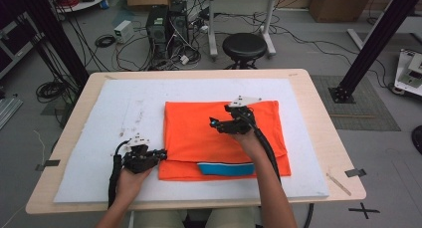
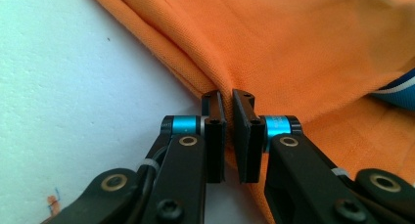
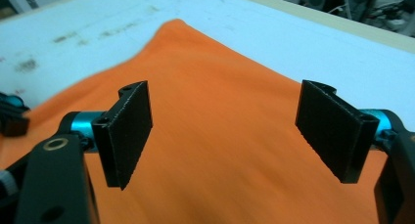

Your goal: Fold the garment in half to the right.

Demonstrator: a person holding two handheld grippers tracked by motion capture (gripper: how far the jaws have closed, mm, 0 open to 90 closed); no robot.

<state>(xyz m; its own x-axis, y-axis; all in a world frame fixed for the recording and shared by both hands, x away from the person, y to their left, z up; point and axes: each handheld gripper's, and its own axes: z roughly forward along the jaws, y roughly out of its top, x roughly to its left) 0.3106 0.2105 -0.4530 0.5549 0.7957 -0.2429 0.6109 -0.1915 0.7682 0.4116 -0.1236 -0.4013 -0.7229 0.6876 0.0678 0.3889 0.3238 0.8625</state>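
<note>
The pale wooden table (image 1: pixel 318 138) carries a white foam mat (image 1: pixel 99 153), and on the mat's right half lies your folded orange knit shirt (image 1: pixel 199 133), roughly square, with a blue-and-white striped collar (image 1: pixel 226 169) peeking out along the edge nearest you. The shirt's slightly longer side seems to run across the table, left to right, and the collar end faces you, so the garment points toward your side of the mat.

Your left gripper (image 1: pixel 161 154) sits at the shirt's near left corner, and in the left gripper view (image 2: pixel 228 128) its jaws are pinched together on a fold of the orange fabric. Your right gripper (image 1: pixel 215 123) hovers over the middle of the shirt; in the right gripper view (image 3: pixel 225 136) its jaws stand wide apart with nothing between them, the cloth lying below.

The pinch on the left looks shallow, right at the pad tips. If you lift or pull sideways from there, I'd expect the fold to slip out or only the top layer to come, undoing the stack. Dragging before the right side has a hold could also skew the shirt on the mat.
</note>
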